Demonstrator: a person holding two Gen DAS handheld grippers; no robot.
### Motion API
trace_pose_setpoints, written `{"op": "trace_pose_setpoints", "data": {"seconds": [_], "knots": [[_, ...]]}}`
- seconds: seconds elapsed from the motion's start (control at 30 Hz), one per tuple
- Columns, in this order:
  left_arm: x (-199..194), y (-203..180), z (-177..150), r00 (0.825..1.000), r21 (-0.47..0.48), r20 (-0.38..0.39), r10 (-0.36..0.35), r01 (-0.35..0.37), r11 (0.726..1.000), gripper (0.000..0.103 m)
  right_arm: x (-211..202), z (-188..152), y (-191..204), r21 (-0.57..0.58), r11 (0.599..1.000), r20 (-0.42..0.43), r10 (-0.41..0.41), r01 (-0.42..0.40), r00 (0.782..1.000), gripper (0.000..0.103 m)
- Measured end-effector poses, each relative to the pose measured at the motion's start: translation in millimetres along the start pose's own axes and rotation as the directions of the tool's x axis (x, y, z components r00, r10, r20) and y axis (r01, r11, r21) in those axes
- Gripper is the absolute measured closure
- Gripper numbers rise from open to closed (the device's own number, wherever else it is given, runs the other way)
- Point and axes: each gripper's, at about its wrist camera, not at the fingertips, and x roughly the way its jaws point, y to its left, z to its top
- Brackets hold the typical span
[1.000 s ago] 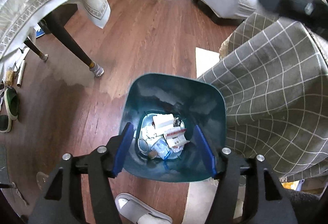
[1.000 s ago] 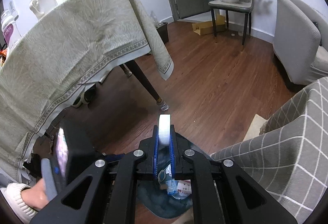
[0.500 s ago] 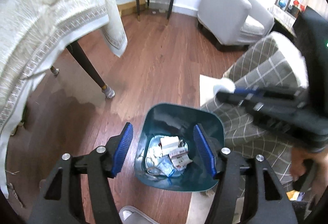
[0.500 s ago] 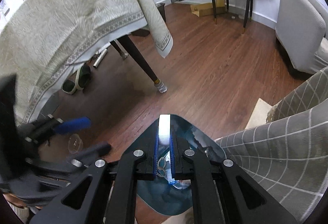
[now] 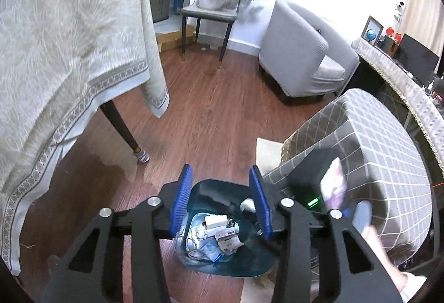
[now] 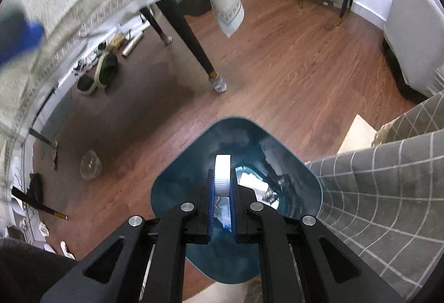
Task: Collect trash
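Observation:
A dark teal trash bin (image 5: 222, 189) stands on the wood floor beside a grey checked cover; it also shows in the right wrist view (image 6: 177, 186). Paper and packaging scraps (image 5: 216, 233) lie at its bottom. My left gripper (image 5: 222, 203) is open and empty, raised above the bin. My right gripper (image 6: 222, 186) is shut on a white ribbed bottle cap (image 6: 222, 174), held on edge right over the bin's mouth. The right gripper's body (image 5: 319, 186) shows blurred at the right of the left wrist view.
A table with a cream cloth (image 5: 69, 53) and dark legs (image 6: 194, 50) stands to the left. A checked-covered seat (image 5: 374, 158) is right of the bin. Shoes (image 6: 105, 70) and a clear round object (image 6: 90, 168) lie on the floor. A grey armchair (image 5: 305, 53) and chair (image 5: 211, 9) stand farther back.
My left gripper has lifted up and away from the bin. My right gripper has come down over the bin's mouth with the cap still held.

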Motion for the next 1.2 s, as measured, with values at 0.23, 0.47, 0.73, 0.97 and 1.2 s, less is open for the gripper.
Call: {"op": "trace_pose_setpoints", "data": {"seconds": [0.23,0.47,0.73,0.97,1.2], "knots": [[-21.2,-15.1,12.5,0.998,0.044,0.052,-0.017,0.015,0.999,0.06,41.5,-22.2,-7.1,0.0,1.0,-0.125,-0.018,0.018,0.992,0.094],[-30.8,-21.3,23.5,0.996,0.036,0.082,-0.033,0.03,0.999,0.056,67.0,-46.9,-6.2,-0.033,0.998,-0.249,-0.057,0.05,0.967,0.069],[-45.6,-39.5,37.7,0.991,0.044,0.125,-0.038,0.033,0.998,0.042,31.3,-46.5,-1.2,-0.073,0.997,-0.159,-0.049,0.038,0.986,0.052],[-80.4,-68.0,47.6,0.976,0.086,0.216,-0.012,-0.007,0.996,0.024,-43.3,-33.9,22.0,-0.124,0.992,0.026,-0.019,0.022,0.999,0.052],[-119.9,-90.3,35.8,0.957,0.127,0.291,0.018,-0.057,0.99,0.012,-128.1,-37.0,12.5,-0.037,0.997,0.229,-0.063,0.074,0.971,0.052]]}}
